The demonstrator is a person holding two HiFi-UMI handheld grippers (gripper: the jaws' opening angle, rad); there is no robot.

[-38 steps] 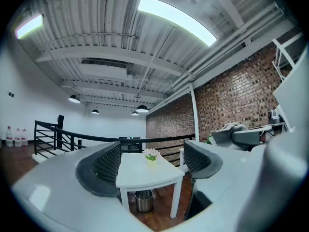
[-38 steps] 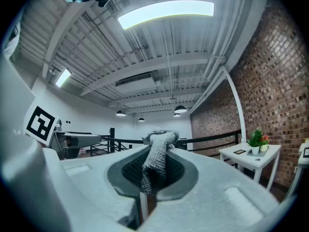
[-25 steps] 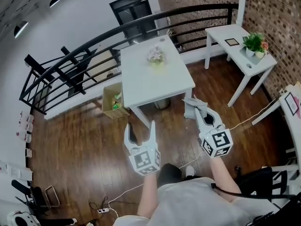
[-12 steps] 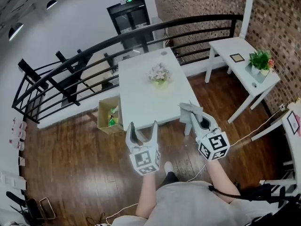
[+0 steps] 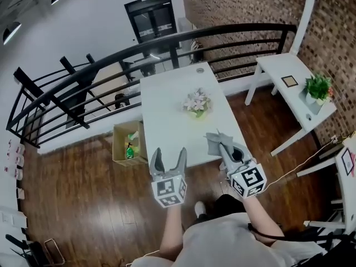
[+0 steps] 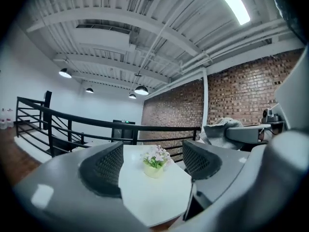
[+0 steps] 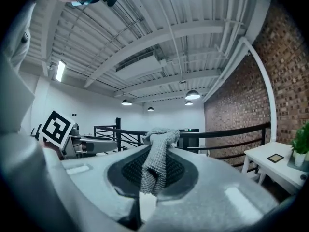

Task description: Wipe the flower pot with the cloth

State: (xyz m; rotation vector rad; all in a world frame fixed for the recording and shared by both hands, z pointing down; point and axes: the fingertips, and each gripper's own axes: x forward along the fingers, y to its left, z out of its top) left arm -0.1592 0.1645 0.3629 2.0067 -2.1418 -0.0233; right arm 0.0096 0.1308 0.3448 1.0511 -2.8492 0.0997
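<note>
A small flower pot [image 5: 197, 103] with pale pink blooms stands on the long white table [image 5: 167, 121]; in the left gripper view the flower pot [image 6: 154, 162] shows between the jaws, further off. My left gripper [image 5: 168, 159] hangs open and empty at the table's near edge. My right gripper [image 5: 222, 147] is shut on a grey cloth [image 5: 216, 143], over the table's near right corner. The cloth [image 7: 158, 161] hangs pinched between the right jaws, and its bunched top [image 6: 221, 129] shows at the right in the left gripper view.
A black railing [image 5: 111, 65] curves behind the table. A cardboard box [image 5: 127, 143] with bottles sits on the wooden floor at the table's left. A second white table [image 5: 289, 88] with a green plant [image 5: 318, 89] stands by the brick wall at the right.
Both grippers have come forward to the white table's near edge, the cloth still in the right one. The flower pot now lies much closer.
</note>
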